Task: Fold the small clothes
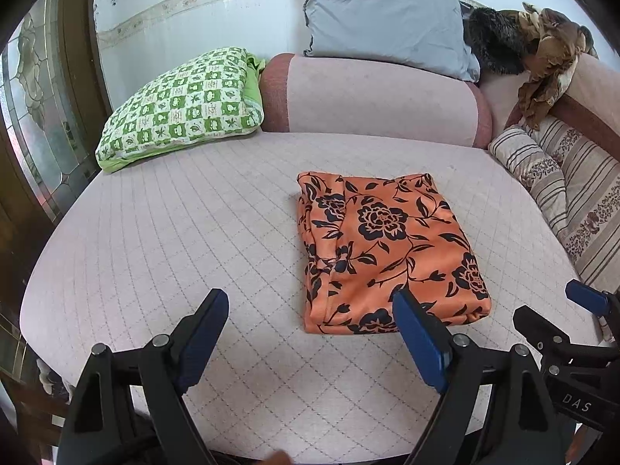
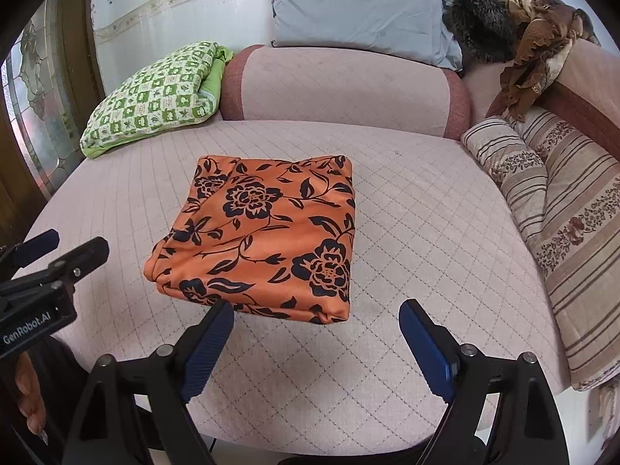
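An orange garment with black flowers (image 1: 387, 248) lies folded into a neat rectangle on the quilted pink seat (image 1: 193, 232). In the left wrist view my left gripper (image 1: 310, 298) stands open over the seat, its right finger just in front of the garment's near edge, nothing between the blue pads. The right wrist view shows the same folded garment (image 2: 263, 236) just beyond my right gripper (image 2: 317, 308), which is open and holds nothing. Each gripper shows at the other view's edge: the right gripper (image 1: 550, 306) and the left gripper (image 2: 73, 246).
A green checked pillow (image 1: 182, 104) lies at the back left, a grey pillow (image 1: 383, 19) on the pink bolster (image 1: 372, 97). Striped cushions (image 1: 573, 190) line the right side, with brown and dark clothes (image 1: 542, 58) heaped above. A glass door (image 1: 35, 116) stands at left.
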### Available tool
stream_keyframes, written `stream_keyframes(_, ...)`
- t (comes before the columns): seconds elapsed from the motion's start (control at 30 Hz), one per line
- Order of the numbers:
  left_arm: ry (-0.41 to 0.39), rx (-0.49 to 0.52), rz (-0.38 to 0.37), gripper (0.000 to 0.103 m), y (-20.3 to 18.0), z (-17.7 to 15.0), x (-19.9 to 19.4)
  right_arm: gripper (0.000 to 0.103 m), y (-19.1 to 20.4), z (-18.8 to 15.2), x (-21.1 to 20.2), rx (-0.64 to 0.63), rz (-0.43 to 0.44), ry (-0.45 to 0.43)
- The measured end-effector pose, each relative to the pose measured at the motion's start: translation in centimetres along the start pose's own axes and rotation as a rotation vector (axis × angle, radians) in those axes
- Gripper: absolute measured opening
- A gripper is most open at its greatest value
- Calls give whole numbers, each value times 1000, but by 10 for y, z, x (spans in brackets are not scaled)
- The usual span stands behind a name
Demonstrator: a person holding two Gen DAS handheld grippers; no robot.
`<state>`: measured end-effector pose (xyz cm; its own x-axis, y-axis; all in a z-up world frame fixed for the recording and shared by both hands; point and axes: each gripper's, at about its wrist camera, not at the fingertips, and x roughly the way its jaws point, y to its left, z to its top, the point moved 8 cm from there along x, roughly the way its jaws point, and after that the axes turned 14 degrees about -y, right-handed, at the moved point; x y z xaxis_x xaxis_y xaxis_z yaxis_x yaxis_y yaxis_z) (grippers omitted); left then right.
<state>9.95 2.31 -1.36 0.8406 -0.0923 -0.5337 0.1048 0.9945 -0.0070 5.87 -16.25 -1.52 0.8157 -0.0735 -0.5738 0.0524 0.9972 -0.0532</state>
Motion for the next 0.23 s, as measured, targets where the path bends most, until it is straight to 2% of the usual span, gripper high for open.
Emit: stream_keyframes(0.23, -1, 17, -4, 87, -5, 4, 4, 89, 0, 3, 5, 0, -3, 0)
